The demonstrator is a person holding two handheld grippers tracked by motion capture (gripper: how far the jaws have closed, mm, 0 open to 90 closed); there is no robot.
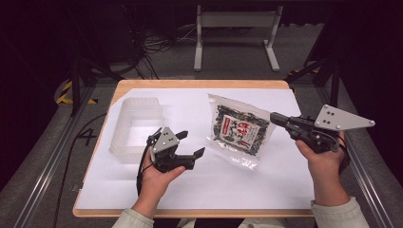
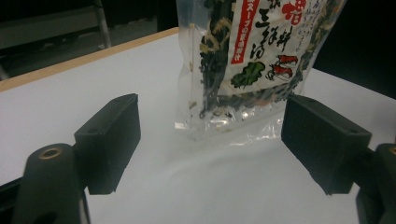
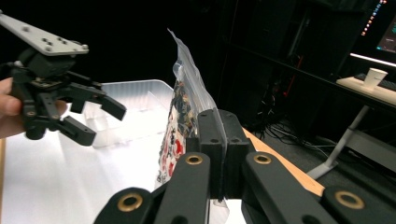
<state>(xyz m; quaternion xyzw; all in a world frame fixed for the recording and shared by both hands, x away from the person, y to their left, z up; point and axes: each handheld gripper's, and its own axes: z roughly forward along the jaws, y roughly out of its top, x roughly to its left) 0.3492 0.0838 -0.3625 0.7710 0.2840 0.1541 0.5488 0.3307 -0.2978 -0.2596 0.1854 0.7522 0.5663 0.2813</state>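
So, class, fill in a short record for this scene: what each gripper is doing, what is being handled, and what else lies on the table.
Left gripper: open, jaws spread, pointing at the packet, apart from it
Right gripper: shut on the packet's edge
Packet: clear bag of dried greens, red and white label
Container: translucent plastic tub, beside the left gripper
Table: wooden, under a white sheet

A dim lab: aluminium rails (image 1: 45, 164), loose floor cables (image 1: 157, 45), paper-covered test table (image 1: 199, 85), monitor (image 3: 386, 39).
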